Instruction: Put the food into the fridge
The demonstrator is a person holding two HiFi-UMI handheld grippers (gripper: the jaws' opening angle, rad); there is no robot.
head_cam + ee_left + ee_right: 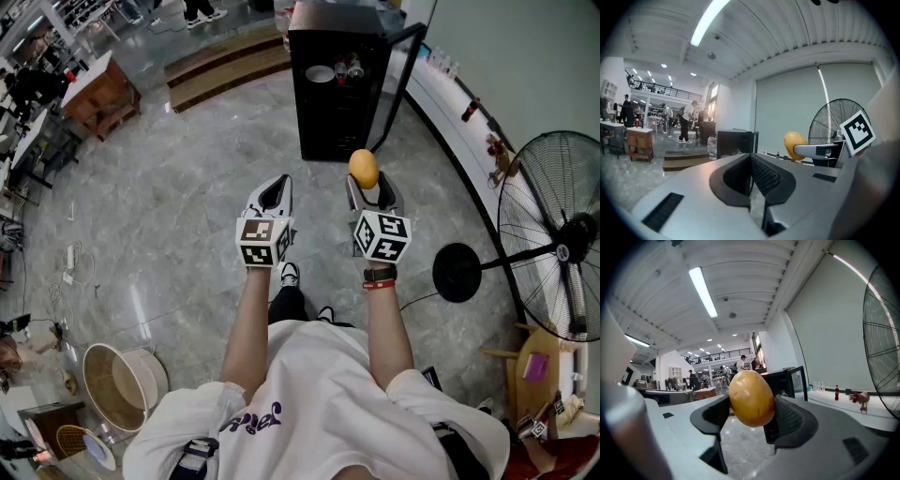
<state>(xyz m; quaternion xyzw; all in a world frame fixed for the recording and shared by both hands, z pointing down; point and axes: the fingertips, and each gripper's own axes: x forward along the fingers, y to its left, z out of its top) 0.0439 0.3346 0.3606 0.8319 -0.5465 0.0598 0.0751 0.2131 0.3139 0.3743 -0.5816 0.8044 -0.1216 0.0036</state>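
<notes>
- The right gripper is clamped on the food, an oval yellow-brown piece, held about level in the air and well short of the fridge
- The left gripper has its jaws pressed together on nothing
- The fridge door stands open, with a few things on the top shelf
- The food looks smooth, rounded and fairly light, so it may slip or roll; a firm but gentle pinch across its middle, as now, seems the best hold and should spare it bruising
</notes>
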